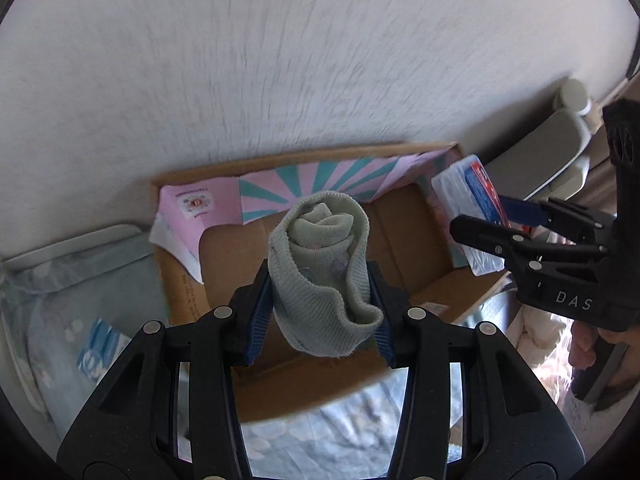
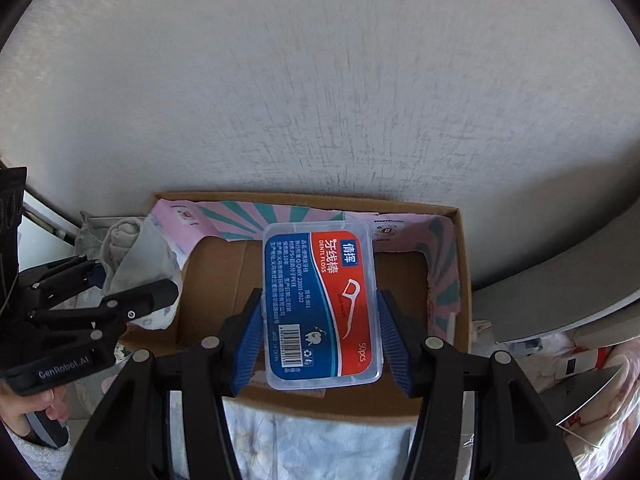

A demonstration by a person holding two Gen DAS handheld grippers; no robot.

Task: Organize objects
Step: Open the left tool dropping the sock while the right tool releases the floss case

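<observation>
My left gripper [image 1: 320, 288] is shut on a rolled pale green sock [image 1: 324, 268], held above an open cardboard box [image 1: 400, 224] with pink and teal flaps. My right gripper [image 2: 320, 320] is shut on a clear dental floss box [image 2: 322, 304] with a red and blue label, also above the cardboard box [image 2: 400, 276]. In the left wrist view the right gripper [image 1: 492, 220] shows at the right edge with the floss box [image 1: 468, 208]. The right wrist view has the left gripper [image 2: 132, 280] at the left with the sock [image 2: 128, 252].
The box sits on pale blue patterned bedding [image 1: 80, 304] against a white textured wall [image 2: 320, 80]. A person's hand [image 2: 28, 408] holds the left gripper's handle. Plastic bags and white items [image 2: 580, 364] lie to the right of the box.
</observation>
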